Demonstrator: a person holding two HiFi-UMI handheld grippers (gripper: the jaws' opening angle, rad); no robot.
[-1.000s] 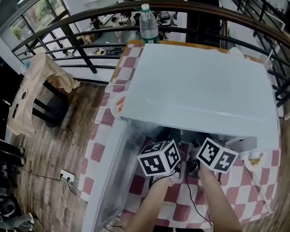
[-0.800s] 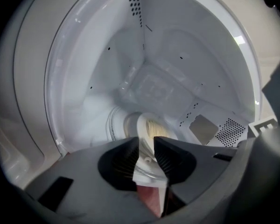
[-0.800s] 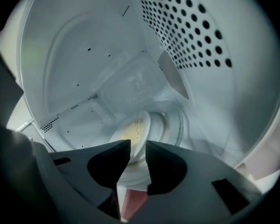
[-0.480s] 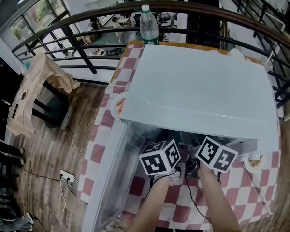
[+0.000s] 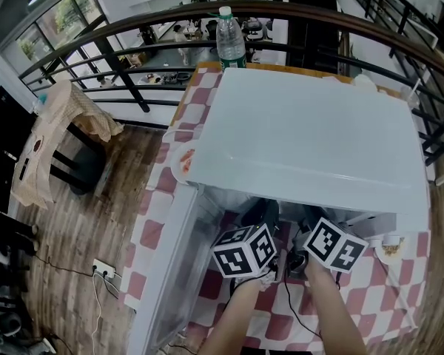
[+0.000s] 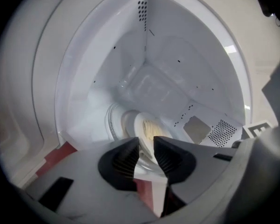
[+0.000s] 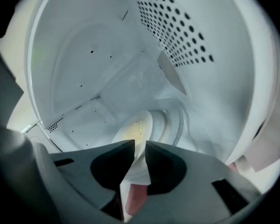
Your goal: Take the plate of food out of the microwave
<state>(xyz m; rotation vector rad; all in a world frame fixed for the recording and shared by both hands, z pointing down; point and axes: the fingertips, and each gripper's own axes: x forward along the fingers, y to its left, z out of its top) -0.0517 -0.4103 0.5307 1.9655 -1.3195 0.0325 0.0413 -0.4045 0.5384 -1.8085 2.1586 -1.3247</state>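
Left gripper view put me inside the microwave (image 6: 154, 55), a smooth white enamel box with rounded corners and small patches of punched holes in its walls. My left tongs (image 6: 146, 146), two dark ribbed pads, stood a narrow gap apart. The thin white rim of the plate (image 6: 141, 125) filled that gap, so I read them as clamped on the rim. The plate was round and shallow and sat on the clear, ridged glass turntable (image 6: 113, 120) on the oven floor. A pale yellow heap of food (image 6: 151, 129) lay in its middle, though I could not tell what kind.

Right gripper view gave me the same plate from the other side. My right tongs (image 7: 139, 148) were closing, with the plate's rim between the pads and touching both as far as I could see. A broad field of round holes (image 7: 177, 31) dotted the wall above.

From the head view I saw the microwave's flat, glossy top and its door (image 5: 166, 272) swung open to the left. The left marker cube (image 5: 244, 248) and the right marker cube (image 5: 334, 244) sat side by side at the oven's mouth, near each other but apart. The microwave stood on a bench (image 5: 407, 294) covered in a red-and-white checked cloth. A clear plastic water bottle (image 5: 231, 39) stood upright behind it, near a curved dark metal railing (image 5: 133, 28).
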